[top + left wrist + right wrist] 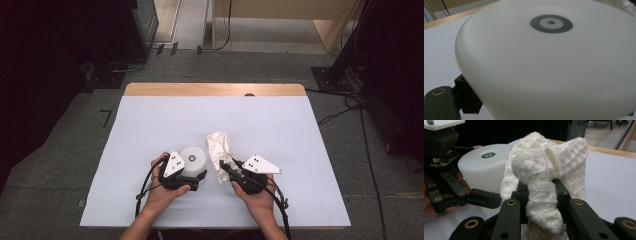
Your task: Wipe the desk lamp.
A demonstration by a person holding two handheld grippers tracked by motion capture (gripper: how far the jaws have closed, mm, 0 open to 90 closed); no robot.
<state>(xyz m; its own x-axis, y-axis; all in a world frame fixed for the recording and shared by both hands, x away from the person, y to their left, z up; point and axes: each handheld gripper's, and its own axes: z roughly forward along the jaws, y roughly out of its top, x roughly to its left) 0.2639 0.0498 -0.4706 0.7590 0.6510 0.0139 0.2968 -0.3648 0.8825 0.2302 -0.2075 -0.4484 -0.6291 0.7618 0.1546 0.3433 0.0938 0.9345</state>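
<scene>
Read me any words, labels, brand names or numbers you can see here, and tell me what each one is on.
No readable words, brand names or numbers.
White cylinder: one grey ring mark around a small dotted circle on its top, a sign and not lettering.
White waffle-weave cloth: no tag or print showing.
Grey plates on the left gripper and right gripper: holes, no text.
</scene>
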